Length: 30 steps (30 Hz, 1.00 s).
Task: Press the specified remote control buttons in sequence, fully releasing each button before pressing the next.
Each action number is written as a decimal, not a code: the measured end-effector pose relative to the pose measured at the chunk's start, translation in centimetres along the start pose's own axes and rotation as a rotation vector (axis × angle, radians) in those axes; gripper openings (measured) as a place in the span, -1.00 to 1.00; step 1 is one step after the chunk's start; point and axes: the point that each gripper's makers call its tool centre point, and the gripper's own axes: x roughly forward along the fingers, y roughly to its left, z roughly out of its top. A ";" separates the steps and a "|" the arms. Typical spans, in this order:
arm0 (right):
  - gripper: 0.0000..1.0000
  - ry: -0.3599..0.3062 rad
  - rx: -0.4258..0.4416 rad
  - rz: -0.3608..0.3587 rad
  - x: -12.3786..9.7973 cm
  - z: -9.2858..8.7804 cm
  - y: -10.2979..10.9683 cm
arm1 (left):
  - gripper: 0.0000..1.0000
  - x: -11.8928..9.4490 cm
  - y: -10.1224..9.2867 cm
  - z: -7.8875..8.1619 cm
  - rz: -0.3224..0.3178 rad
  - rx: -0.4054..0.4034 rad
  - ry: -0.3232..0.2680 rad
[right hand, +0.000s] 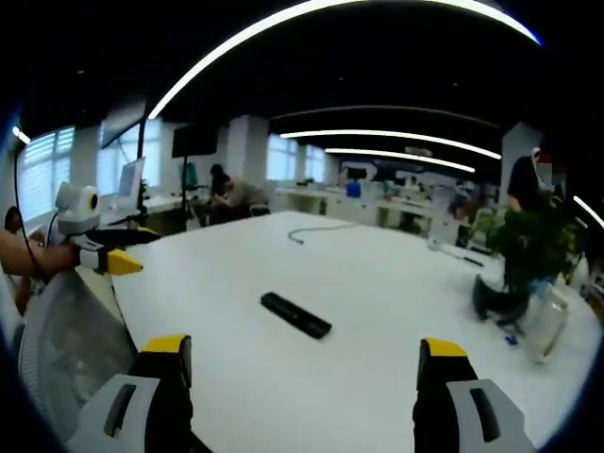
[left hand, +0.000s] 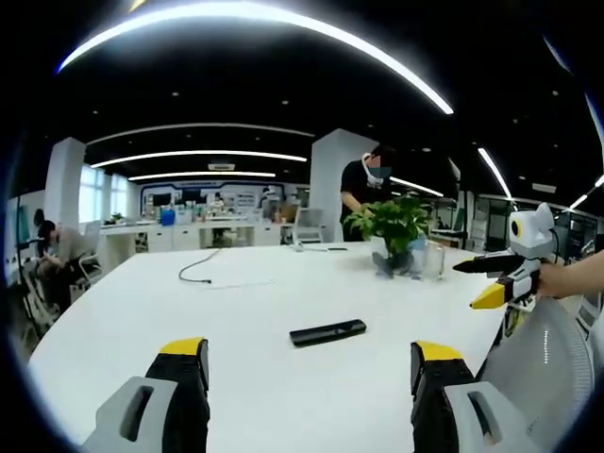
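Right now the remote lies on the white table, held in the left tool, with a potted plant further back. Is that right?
No. The remote lies free on the table; the left tool is open and short of it, as the left gripper view shows. The plant does stand further back.

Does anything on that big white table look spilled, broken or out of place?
Nothing stands out. The black remote lies flat on the white table, the potted plant stands upright, and a thin cable trails loosely across the far side. No spill or damage is visible.

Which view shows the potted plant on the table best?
The left gripper view: the potted plant stands whole and well lit beyond the remote control. In the right gripper view the plant sits dark and distorted near the picture's edge.
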 end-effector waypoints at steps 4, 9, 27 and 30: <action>0.98 0.004 0.001 -0.003 0.0 -0.1 0.0 | 0.83 0.0 0.0 0.0 0.000 0.003 0.002; 0.98 0.010 -0.001 -0.005 0.0 -0.2 0.0 | 0.83 0.0 -0.1 0.0 -0.004 0.006 0.000; 0.98 0.032 -0.013 0.000 0.2 -0.5 0.2 | 0.83 -0.1 0.0 0.1 -0.006 0.002 -0.003; 0.98 0.038 -0.015 -0.001 0.2 -0.6 0.2 | 0.83 -0.1 0.0 0.1 -0.008 0.003 -0.003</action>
